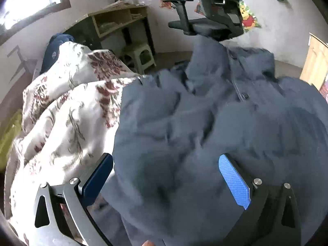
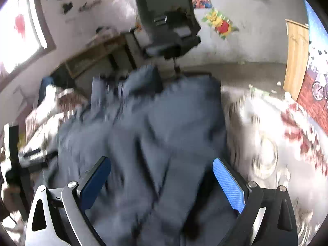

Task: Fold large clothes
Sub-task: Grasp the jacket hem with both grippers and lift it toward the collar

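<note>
A large dark navy jacket [image 1: 205, 123] lies rumpled on a bed with a white and red floral cover [image 1: 67, 119]. My left gripper [image 1: 166, 176] is open, its blue-padded fingers [image 1: 233, 180] spread wide above the jacket's near left part, holding nothing. In the right wrist view the same jacket [image 2: 160, 127] fills the middle, blurred. My right gripper [image 2: 162, 178] is open too, fingers [image 2: 227, 182] spread over the jacket's near edge, empty.
A black office chair [image 1: 217, 12] stands beyond the bed's far edge, also in the right wrist view [image 2: 168, 26]. A wooden desk [image 1: 114, 22] and a small stool [image 1: 139, 55] stand by the wall. A rolled quilt [image 1: 82, 65] lies far left. A wooden door [image 2: 295, 57] is at right.
</note>
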Action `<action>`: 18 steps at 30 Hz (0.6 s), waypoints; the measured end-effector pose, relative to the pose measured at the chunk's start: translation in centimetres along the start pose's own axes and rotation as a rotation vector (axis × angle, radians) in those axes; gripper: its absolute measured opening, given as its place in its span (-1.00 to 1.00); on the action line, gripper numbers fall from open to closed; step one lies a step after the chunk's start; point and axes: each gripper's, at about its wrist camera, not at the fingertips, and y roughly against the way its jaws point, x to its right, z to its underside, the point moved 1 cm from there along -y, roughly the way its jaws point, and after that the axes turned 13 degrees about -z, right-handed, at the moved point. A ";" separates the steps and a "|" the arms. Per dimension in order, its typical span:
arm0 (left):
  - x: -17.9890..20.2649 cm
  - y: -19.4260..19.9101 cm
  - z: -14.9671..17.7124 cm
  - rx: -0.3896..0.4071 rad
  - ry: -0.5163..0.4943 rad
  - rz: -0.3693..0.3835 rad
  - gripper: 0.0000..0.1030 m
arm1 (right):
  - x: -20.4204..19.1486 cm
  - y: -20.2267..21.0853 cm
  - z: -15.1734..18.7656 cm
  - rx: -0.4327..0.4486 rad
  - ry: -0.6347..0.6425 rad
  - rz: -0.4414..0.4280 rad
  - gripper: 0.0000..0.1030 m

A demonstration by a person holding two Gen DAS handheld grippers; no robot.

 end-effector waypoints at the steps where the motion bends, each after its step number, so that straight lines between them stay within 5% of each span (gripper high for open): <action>1: -0.2 -0.2 -0.8 -0.002 0.010 -0.005 0.97 | 0.0 -0.3 -1.1 0.016 -0.001 0.001 0.95; 5: -1.3 -1.6 -4.9 -0.049 0.112 0.004 0.97 | 0.1 -3.5 -5.9 0.023 -0.051 -0.051 0.95; 11: -2.5 -3.8 -11.8 -0.124 0.352 0.152 0.97 | 1.1 -11.4 -13.1 -0.012 -0.123 -0.107 0.95; 16: -0.4 -5.3 -16.0 -0.116 0.343 0.134 0.97 | 3.9 -15.9 -15.5 0.034 -0.302 -0.153 0.93; 18: 0.5 -6.1 -17.2 -0.113 0.323 0.135 0.97 | 4.7 -17.3 -15.5 0.052 -0.358 -0.213 0.78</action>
